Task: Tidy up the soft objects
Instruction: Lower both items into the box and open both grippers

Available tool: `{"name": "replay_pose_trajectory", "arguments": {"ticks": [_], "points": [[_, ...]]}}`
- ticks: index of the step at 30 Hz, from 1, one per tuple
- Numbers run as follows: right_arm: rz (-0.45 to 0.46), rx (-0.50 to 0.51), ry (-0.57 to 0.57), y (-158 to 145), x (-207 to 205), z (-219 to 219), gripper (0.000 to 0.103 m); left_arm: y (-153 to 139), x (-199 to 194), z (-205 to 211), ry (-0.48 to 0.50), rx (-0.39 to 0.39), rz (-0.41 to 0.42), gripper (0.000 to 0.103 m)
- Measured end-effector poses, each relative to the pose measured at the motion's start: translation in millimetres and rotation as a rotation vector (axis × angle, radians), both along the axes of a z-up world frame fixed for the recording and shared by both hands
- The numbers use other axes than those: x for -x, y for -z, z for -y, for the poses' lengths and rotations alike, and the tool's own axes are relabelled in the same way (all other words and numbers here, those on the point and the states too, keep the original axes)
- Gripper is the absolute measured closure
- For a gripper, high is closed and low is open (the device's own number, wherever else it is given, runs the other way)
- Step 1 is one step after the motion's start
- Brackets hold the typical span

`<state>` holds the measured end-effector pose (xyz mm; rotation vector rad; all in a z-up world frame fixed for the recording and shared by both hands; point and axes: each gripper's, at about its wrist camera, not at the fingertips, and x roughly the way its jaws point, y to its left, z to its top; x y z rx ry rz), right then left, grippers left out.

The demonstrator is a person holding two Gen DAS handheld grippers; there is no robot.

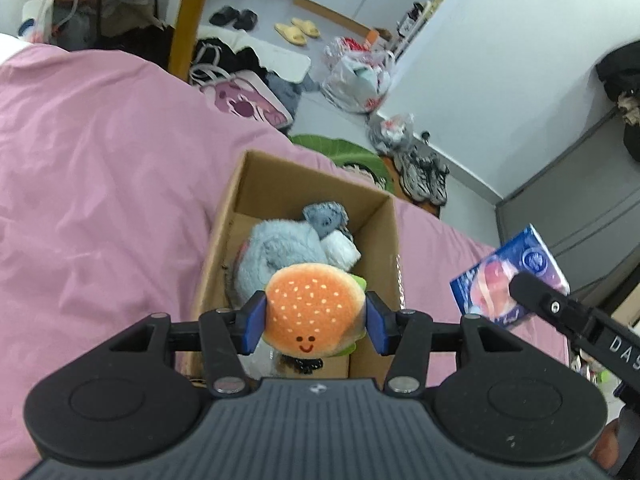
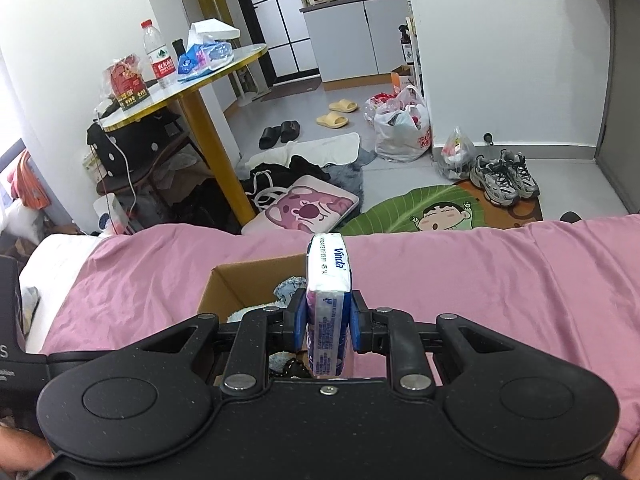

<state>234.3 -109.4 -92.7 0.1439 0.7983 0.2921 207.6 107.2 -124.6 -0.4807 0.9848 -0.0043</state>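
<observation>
A smiling hamburger plush [image 1: 314, 310], pinched in the left gripper [image 1: 315, 322], hangs over an open cardboard box [image 1: 390, 240] on a pink bedspread [image 1: 100, 184]. The right gripper [image 2: 329, 324] clamps a Vinda tissue pack [image 2: 329, 276] beside it. Best lowered close onto the fluffy blue plush [image 1: 272, 254] before release.
</observation>
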Motion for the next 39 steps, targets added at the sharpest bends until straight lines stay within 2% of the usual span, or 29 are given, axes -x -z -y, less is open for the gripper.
{"name": "replay_pose_trajectory", "arguments": {"ticks": [4,6,8,23,30,31,32,34,39], "points": [[-0.011,0.005,-0.008,3.5,-2.6,-6.7,0.081,5.8,-5.9,5.4,0.038,0.049,-0.010,0.050],[-0.016,0.003,-0.015,5.5,-4.5,-10.3,0.081,7.9,-8.6,3.9,0.048,0.099,-0.019,0.043],[-0.021,0.003,-0.024,7.6,-6.6,-15.6,0.081,9.6,-9.6,3.0,0.050,0.111,-0.025,0.039],[-0.057,0.009,-0.088,18.4,-20.4,-44.0,0.081,3.3,-10.4,-39.0,-0.054,0.065,-0.013,0.037],[-0.065,0.052,-0.090,26.0,-22.8,-52.7,0.079,-3.6,-10.6,-48.7,-0.074,0.048,-0.004,0.037],[-0.057,0.061,-0.093,25.1,-22.3,-53.2,0.070,-4.1,-11.1,-50.5,-0.080,0.047,-0.006,0.037],[-0.048,0.059,-0.094,23.1,-21.5,-53.6,0.056,-4.2,-10.7,-50.8,-0.084,0.048,-0.005,0.037],[-0.020,0.039,-0.090,16.8,-18.2,-49.3,0.044,-4.2,-10.8,-52.8,-0.088,0.045,-0.006,0.037],[-0.012,0.027,-0.060,8.5,-19.3,-34.3,0.042,-4.7,-13.1,-50.4,-0.083,0.029,-0.013,0.037]]}}
